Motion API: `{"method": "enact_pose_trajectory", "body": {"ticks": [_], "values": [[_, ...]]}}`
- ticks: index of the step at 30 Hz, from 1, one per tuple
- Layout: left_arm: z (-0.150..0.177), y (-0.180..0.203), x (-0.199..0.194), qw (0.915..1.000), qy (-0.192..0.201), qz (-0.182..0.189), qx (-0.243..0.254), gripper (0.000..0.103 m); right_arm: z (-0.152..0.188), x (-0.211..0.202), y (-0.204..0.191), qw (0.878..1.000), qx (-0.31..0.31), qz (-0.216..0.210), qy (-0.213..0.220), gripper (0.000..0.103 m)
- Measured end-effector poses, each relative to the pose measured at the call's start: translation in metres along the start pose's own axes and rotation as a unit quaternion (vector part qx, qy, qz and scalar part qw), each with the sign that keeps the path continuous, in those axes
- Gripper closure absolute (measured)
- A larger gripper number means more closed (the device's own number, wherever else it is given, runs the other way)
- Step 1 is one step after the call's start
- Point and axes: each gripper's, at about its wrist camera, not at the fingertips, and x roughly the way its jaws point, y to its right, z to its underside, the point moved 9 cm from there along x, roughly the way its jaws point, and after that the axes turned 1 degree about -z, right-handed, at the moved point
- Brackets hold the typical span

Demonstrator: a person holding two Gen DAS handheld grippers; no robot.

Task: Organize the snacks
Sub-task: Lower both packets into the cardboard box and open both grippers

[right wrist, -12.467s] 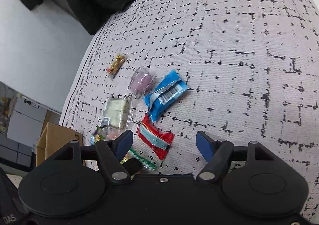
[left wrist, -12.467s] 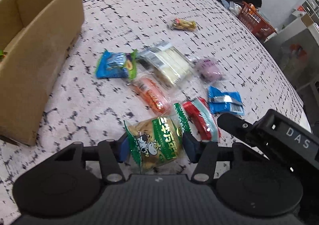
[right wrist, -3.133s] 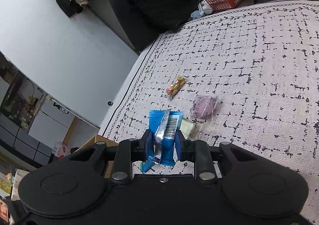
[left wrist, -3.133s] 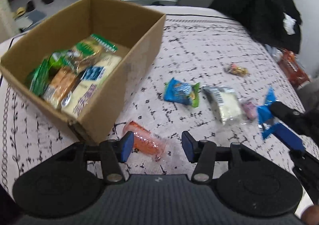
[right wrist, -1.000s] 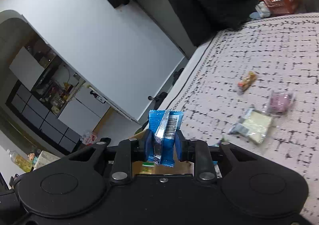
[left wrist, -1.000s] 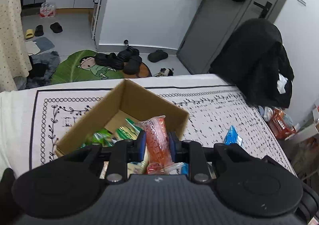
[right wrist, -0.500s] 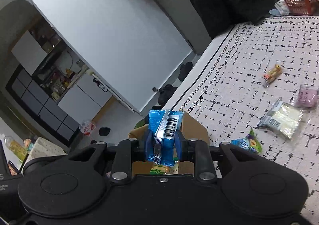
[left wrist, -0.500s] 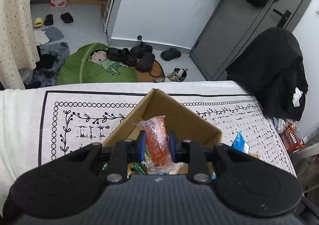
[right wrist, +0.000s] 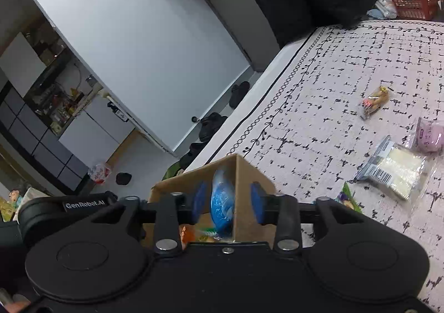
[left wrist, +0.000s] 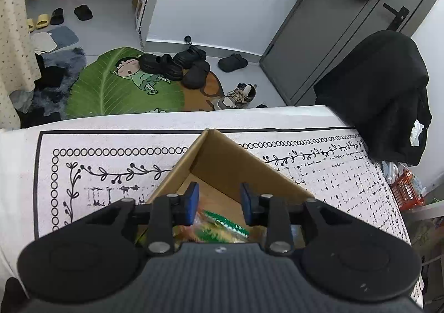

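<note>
- Grippers both hang over the cardboard box [left wrist: 249,166], which sits on the patterned bed cover [left wrist: 111,152].
- Left gripper [left wrist: 217,203]: jaws apart, nothing between them; green and orange packets [left wrist: 219,227] lie in the box below.
- Right gripper [right wrist: 228,202]: jaws apart, a blurred blue packet [right wrist: 221,203] loose between them, touching neither pad.
- At 3 o'clock in the right view, a white packet [right wrist: 396,171], a pink packet [right wrist: 430,135] and a small candy [right wrist: 374,101] lie on the cover.

brown cardboard box [left wrist: 233,163], blue packet [right wrist: 222,205], black-flecked white cover [right wrist: 347,69]
</note>
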Motion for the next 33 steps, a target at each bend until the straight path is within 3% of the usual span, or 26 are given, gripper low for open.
{"method": "enact_pose_trajectory", "body": {"ticks": [7,13,23,28,33], "values": [[0.004,0.005,0.002,0.9999,-0.005,-0.008,0.003,0.047,-0.003,-0.004,0.011,1.000,0.013,0.006,-0.002,0.065],[0.015,0.012,-0.004,0.9998,-0.014,-0.012,0.010,0.031,-0.005,-0.015,0.017,1.000,0.017,0.011,-0.006,0.058],[0.025,0.029,-0.024,0.9990,-0.001,-0.023,0.037,0.016,-0.015,-0.036,0.035,1.000,0.018,0.024,-0.003,0.037],[0.032,0.038,-0.032,0.9977,0.002,-0.033,0.060,0.010,-0.022,-0.049,0.049,0.999,0.014,0.040,-0.004,0.033],[0.040,0.054,-0.039,0.9975,0.003,-0.016,0.068,0.001,-0.028,-0.063,0.062,0.998,0.009,0.055,0.000,0.021]]}}
